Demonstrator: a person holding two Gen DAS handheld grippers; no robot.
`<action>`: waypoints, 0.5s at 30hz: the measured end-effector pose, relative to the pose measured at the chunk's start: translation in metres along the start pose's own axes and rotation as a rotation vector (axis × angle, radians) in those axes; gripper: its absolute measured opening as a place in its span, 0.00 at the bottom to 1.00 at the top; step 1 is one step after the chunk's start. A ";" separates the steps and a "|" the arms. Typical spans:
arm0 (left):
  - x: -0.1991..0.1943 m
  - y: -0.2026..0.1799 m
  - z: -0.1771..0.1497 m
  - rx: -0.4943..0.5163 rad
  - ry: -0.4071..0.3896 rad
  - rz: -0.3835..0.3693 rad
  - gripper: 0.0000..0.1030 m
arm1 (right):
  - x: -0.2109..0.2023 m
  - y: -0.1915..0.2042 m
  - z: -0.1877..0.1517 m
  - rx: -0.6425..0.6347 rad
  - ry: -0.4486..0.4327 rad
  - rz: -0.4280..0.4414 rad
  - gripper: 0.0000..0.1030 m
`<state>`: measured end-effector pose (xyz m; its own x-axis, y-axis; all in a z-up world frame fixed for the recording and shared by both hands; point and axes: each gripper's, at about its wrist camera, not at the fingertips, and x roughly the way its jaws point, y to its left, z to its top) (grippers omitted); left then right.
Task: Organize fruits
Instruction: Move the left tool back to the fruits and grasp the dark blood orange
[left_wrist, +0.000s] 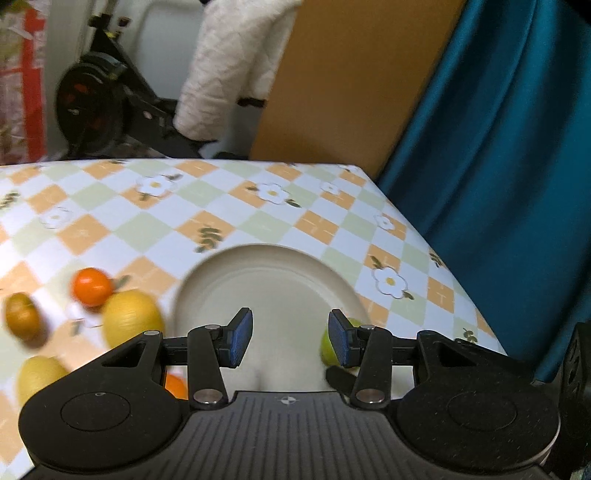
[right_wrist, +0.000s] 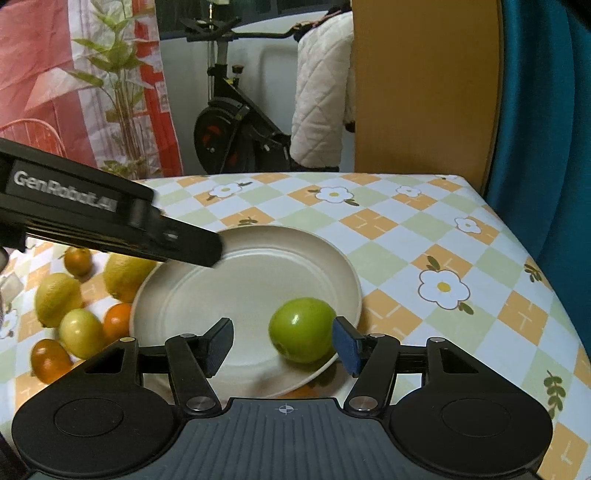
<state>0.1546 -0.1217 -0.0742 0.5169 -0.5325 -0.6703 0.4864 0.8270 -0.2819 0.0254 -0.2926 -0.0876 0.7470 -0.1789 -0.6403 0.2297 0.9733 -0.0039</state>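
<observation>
A cream plate lies on the checked tablecloth. On its near right part rests a green round fruit. My right gripper is open around that fruit: the right pad sits at its side and the left pad stands well clear. My left gripper hovers open over the plate with nothing between its fingers; the green fruit peeks from behind its right finger. In the right wrist view the left gripper reaches over the plate's far left rim.
Left of the plate lie loose fruits: lemons, a pale green fruit, oranges and small brown-orange fruits. The table's right edge borders a teal curtain. Behind are an exercise bike and a wooden board.
</observation>
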 end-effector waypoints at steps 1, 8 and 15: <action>-0.008 0.004 -0.002 -0.002 -0.010 0.008 0.46 | -0.003 0.003 0.000 -0.003 -0.005 0.005 0.54; -0.063 0.035 -0.015 -0.042 -0.070 0.082 0.46 | -0.024 0.040 0.001 -0.067 -0.052 0.088 0.54; -0.098 0.064 -0.038 -0.078 -0.100 0.171 0.46 | -0.033 0.077 0.003 -0.157 -0.061 0.174 0.54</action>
<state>0.1079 -0.0093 -0.0527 0.6566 -0.3950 -0.6425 0.3313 0.9164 -0.2248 0.0205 -0.2124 -0.0645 0.8043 -0.0103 -0.5941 -0.0019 0.9998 -0.0200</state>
